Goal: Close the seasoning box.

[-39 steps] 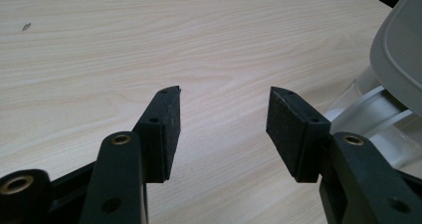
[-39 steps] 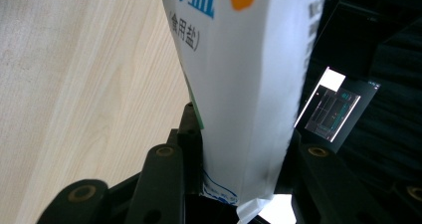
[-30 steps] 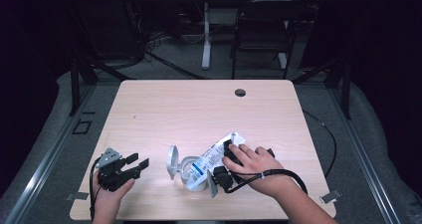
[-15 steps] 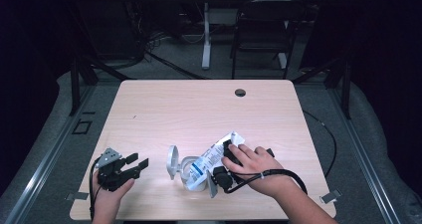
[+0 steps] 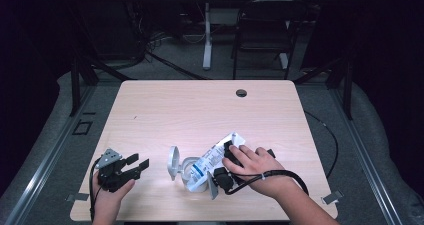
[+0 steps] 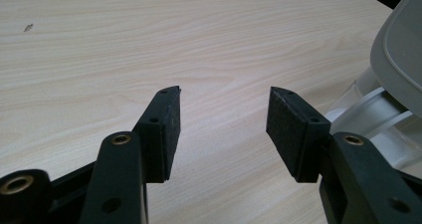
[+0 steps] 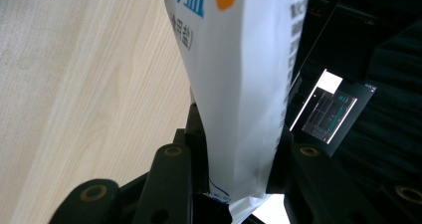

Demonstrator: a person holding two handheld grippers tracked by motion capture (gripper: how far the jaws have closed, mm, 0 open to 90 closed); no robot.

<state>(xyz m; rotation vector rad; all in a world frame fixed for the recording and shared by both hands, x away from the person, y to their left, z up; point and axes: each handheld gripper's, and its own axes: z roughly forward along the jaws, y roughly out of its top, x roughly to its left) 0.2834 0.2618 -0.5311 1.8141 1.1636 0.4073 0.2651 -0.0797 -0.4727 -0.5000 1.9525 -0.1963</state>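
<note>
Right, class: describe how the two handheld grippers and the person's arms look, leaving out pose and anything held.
Both the left gripper and the right gripper are black with two flat-padded jaws and brass-coloured rivets. The left carries a grey three-cornered plate. A black cable loops from the right. The forearms are bare, with no sleeves showing.

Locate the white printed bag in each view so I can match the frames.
High view: the white bag lies low centre, under the right gripper.
Left gripper view: not in it.
Right gripper view: the bag stands centre, pinched between the black jaws.
Shared landmark: the light wooden table.
</note>
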